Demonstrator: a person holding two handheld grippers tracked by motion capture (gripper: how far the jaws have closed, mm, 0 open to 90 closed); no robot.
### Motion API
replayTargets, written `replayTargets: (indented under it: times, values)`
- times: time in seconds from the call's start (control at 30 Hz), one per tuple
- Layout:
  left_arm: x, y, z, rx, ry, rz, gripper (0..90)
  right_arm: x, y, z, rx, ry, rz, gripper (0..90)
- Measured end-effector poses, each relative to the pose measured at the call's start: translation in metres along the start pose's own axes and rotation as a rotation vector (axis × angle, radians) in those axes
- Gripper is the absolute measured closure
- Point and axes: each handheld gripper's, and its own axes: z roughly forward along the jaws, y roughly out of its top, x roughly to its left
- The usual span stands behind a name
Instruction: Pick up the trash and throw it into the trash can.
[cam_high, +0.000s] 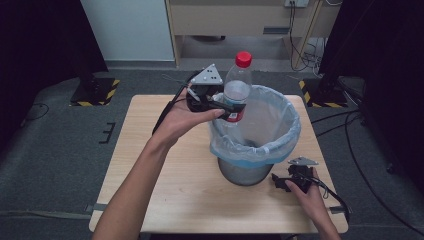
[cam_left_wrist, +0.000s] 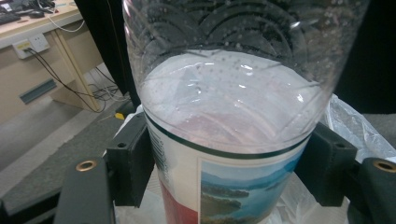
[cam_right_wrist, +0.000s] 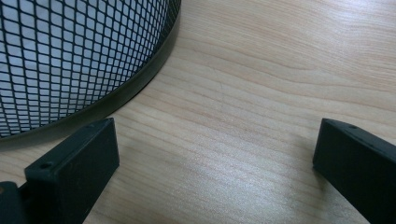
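Where the left hand was: raised over the near-left rim of the bin, it carried the left gripper (cam_high: 227, 107) level, jaws pointing toward the bin's opening.
Left jaws: closed on the bottle (cam_high: 236, 87), one black pad pressed to each side of its labelled waist; in the left gripper view the bottle (cam_left_wrist: 229, 116) sat squarely between the pads.
Bottle: clear plastic with a red cap (cam_high: 243, 59), upright, held above the bin's left rim and clear of the table; beads of moisture clung inside its upper wall, and a printed label (cam_left_wrist: 233, 191) with a lake scene and a red patch wrapped the lower part.
Bin: a dark wire-mesh wastebasket (cam_high: 245, 172) stood on the table, right of centre, lined with a pale blue plastic bag (cam_high: 280, 130) folded out over its rim.
Right gripper: the right gripper (cam_high: 289, 181) rested low on the table just beside the bin's base, at its right, held in the right hand (cam_high: 310, 195).
Right jaws: spread wide with nothing between them, bare wood (cam_right_wrist: 243, 140) under the gap and the mesh wall (cam_right_wrist: 79, 56) close by at one side.
Table: light wooden top (cam_high: 165, 165), on a grey carpeted floor (cam_high: 50, 150).
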Motion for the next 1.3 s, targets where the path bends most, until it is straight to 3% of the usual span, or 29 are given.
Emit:
replayTargets:
  times: [1.0,1.3]
  values:
    - [-0.002,-0.021,0.021,0.057,-0.001,-0.007,28.0,0.0,0.0,0.0,0.003,0.0,0.003,0.5]
    - [-0.004,-0.023,0.027,0.095,0.012,0.013,24.7,0.0,0.0,0.0,0.003,0.001,0.004,0.5]
